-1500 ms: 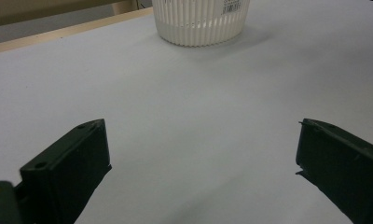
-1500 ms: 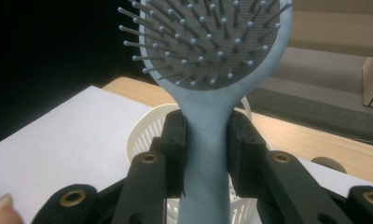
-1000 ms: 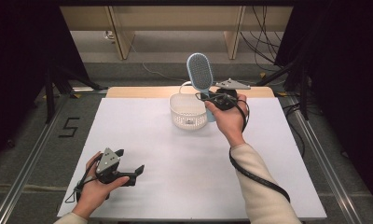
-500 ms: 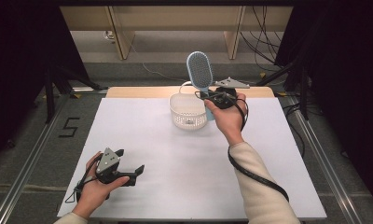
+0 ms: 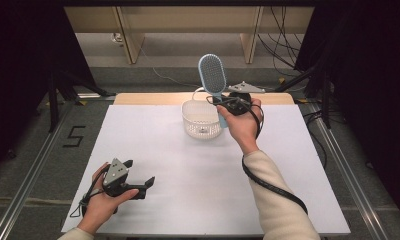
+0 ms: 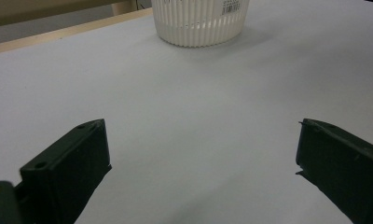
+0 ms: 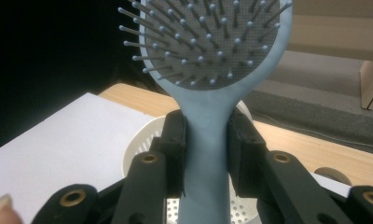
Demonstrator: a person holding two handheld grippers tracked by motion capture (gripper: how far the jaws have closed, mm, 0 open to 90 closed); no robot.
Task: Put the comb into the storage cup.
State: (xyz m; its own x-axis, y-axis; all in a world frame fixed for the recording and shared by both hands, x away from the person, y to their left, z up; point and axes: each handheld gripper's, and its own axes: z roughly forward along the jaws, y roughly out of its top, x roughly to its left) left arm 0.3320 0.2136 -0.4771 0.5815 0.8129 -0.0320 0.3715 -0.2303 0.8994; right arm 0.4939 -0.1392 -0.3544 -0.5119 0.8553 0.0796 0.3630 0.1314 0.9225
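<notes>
Right claw (image 5: 223, 104): clamped on the handle of a blue hairbrush (image 5: 213, 75), both jaws pressed flat against the neck just below the paddle, as seen in the right gripper view (image 7: 207, 140). Brush held upright, head (image 7: 208, 42) topmost, bristles facing the claw's own camera, handle running down between the jaws. Directly beneath and just behind the grip, a white slotted basket (image 5: 202, 119), its perforated floor and rim visible under the handle (image 7: 142, 140); brush raised above the basket's right rim, whether the handle end touches the rim cannot be told. Basket standing near the far edge of the white desk (image 5: 188, 170), a barcode label on its wall (image 6: 235, 5).

Left claw (image 5: 140, 184): open, jaws spread wide with nothing between them, only bare desk surface (image 6: 198, 116) in the gap. Held low at the near left part of the desk, pointed toward the basket (image 6: 201, 23), well apart from it. Grey three-cornered plate on top, cable trailing back along the hand.

Beyond the desk: a pale wooden strip (image 5: 138, 98) along the far edge, dark floor and loose cables (image 5: 283, 55) behind.
</notes>
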